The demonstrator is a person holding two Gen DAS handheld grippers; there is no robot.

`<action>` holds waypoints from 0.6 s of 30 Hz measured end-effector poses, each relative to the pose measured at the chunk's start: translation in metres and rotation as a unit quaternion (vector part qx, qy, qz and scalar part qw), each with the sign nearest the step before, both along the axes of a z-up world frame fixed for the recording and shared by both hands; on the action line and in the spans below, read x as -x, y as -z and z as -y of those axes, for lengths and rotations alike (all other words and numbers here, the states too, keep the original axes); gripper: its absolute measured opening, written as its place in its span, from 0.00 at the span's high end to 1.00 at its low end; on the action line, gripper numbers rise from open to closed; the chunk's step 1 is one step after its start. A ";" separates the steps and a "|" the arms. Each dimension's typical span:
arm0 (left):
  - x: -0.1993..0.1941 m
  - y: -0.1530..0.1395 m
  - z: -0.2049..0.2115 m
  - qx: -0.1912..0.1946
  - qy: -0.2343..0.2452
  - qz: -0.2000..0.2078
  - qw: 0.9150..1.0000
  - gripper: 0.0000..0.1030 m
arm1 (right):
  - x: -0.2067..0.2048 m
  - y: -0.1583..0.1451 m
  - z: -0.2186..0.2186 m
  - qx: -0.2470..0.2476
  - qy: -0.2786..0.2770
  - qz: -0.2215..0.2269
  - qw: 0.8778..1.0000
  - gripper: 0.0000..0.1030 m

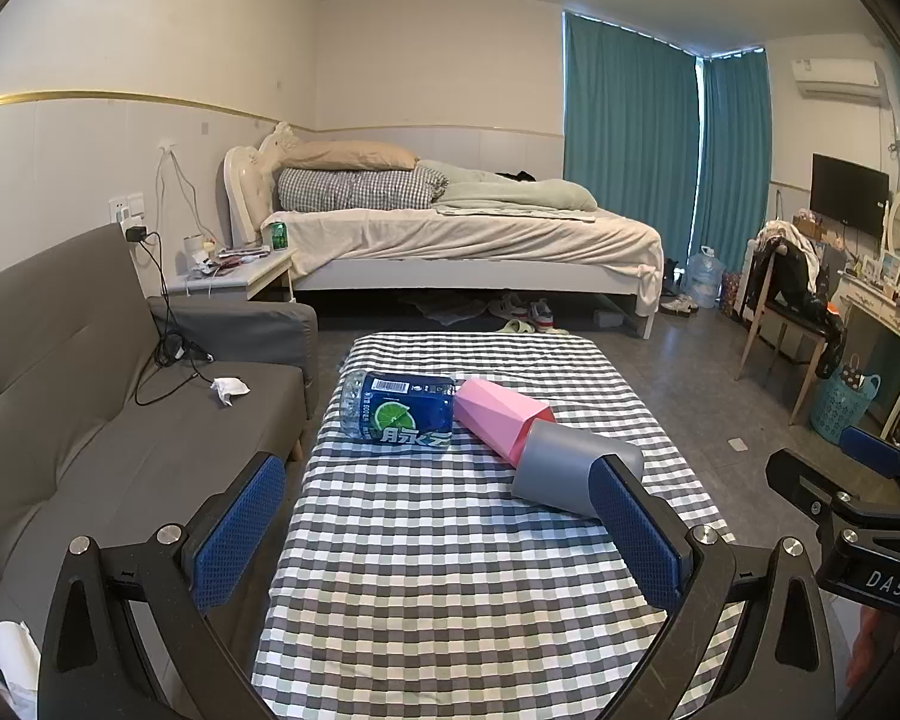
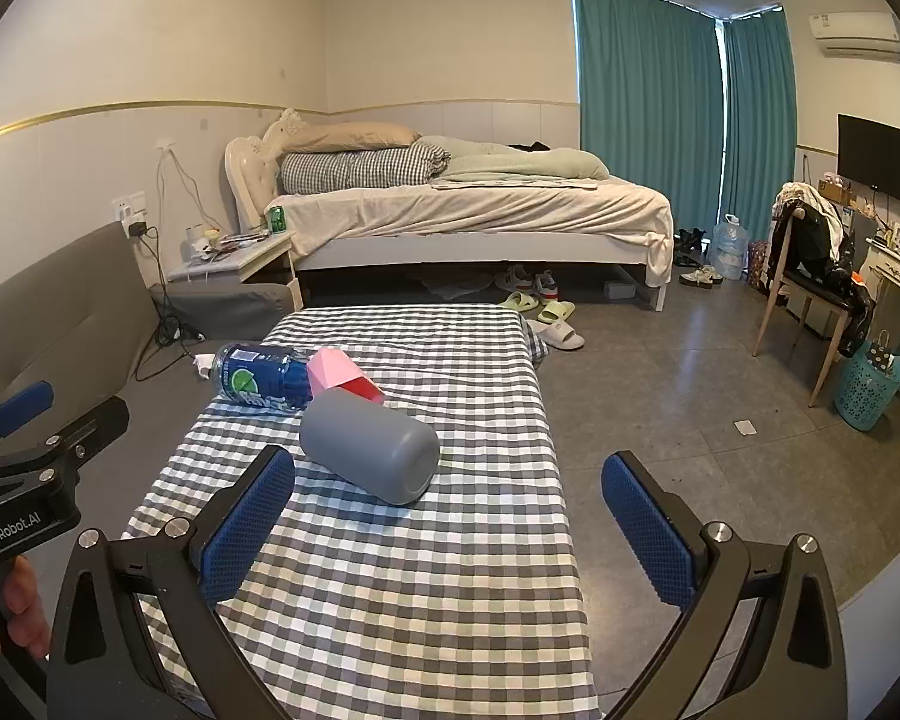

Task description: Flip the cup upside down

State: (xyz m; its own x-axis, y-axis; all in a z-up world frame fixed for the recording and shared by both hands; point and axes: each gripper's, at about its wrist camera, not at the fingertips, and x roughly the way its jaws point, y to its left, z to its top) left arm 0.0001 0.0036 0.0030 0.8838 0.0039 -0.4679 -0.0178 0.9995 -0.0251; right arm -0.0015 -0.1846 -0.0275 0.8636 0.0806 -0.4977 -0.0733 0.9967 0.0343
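Observation:
A grey cup [image 1: 561,468] [image 2: 369,445] lies on its side on the checked tablecloth [image 1: 438,570] [image 2: 402,588]. A pink faceted cup [image 1: 501,417] [image 2: 336,373] lies on its side just behind it, touching it. My left gripper [image 1: 438,516] is open and empty, nearer than the cups; its right finger [image 1: 636,528] overlaps the grey cup in view. My right gripper [image 2: 450,516] is open and empty, nearer than the grey cup and to its right. Each gripper also shows in the other's view: the right [image 1: 858,480], the left [image 2: 24,420].
A blue lime-drink bottle [image 1: 399,411] [image 2: 264,381] lies on its side left of the pink cup. A grey sofa [image 1: 90,420] stands left of the table. Tiled floor [image 2: 690,408] lies to the right, with a chair [image 2: 810,276] and a bed [image 1: 450,234] beyond.

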 end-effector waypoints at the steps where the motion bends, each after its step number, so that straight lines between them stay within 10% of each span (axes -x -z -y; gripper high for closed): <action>1: 0.000 0.000 0.000 0.000 0.000 0.000 1.000 0.00 | 0.000 0.000 0.000 -0.001 0.000 0.000 1.000 0.00; 18: 0.000 0.001 0.000 0.000 0.000 0.000 1.000 0.00 | 0.000 0.000 0.000 -0.002 -0.001 -0.003 1.000 0.00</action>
State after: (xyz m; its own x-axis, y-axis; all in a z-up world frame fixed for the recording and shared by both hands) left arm -0.0001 0.0032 0.0021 0.8837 0.0036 -0.4680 -0.0169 0.9996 -0.0242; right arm -0.0017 -0.1847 -0.0278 0.8606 0.0848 -0.5022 -0.0760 0.9964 0.0380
